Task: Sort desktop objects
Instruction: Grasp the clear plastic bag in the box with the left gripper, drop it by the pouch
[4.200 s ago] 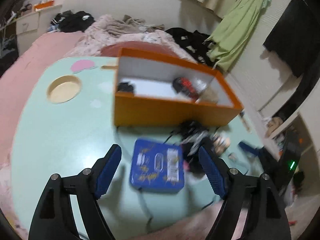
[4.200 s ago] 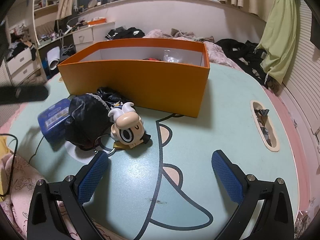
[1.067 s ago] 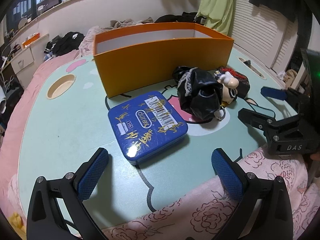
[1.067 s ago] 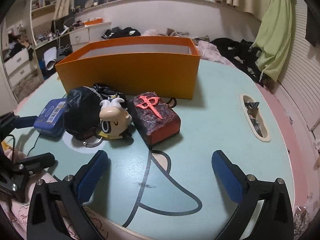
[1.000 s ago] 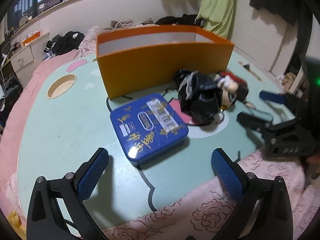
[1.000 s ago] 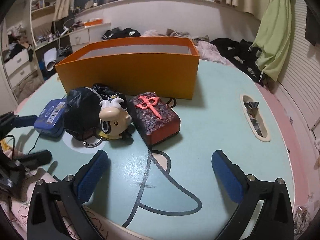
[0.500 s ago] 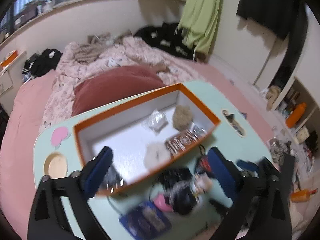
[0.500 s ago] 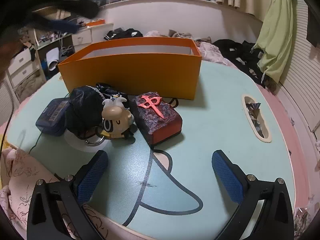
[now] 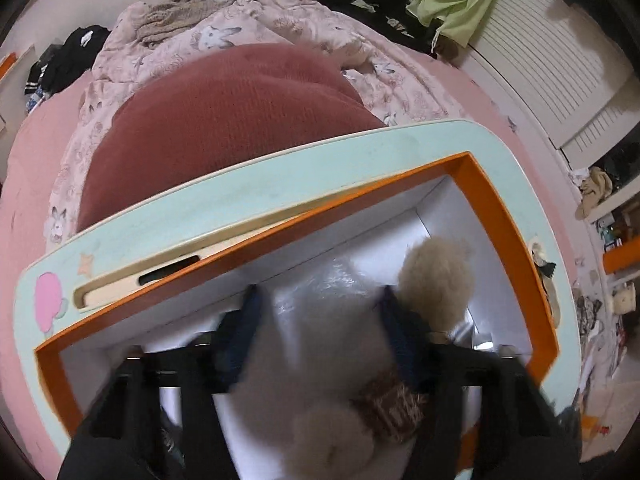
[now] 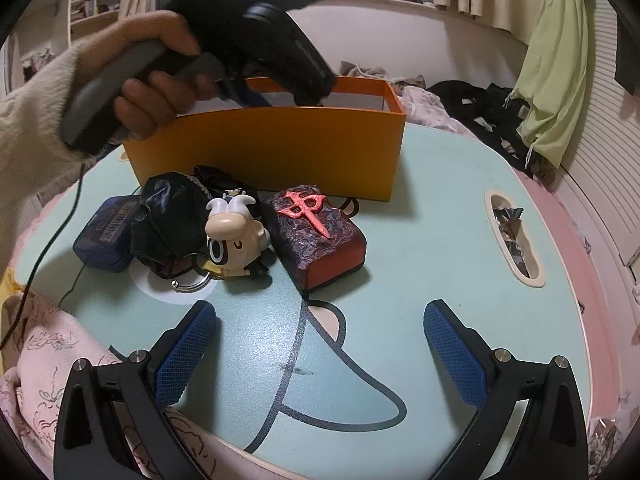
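Note:
My left gripper points down into the orange box. Its jaws are closing, and a blurred white plush toy with a brown knit patch fills the gap and touches both blue pads. A beige pom-pom lies just right of it. In the right wrist view a hand holds that gripper over the orange box. My right gripper is open and empty above the table. Beyond it lie a red-and-black block, a white cartoon figure, a black pouch and a blue tin.
The mint table has a slot with wrappers at the right. A black cable runs off its left edge over a pink blanket. A dark red cushion lies behind the table. Crinkled clear plastic lies in the box.
The left gripper left the table's front, swung up over the orange box and dipped into it, its jaws narrowing around the white plush toy. The right gripper stayed still.

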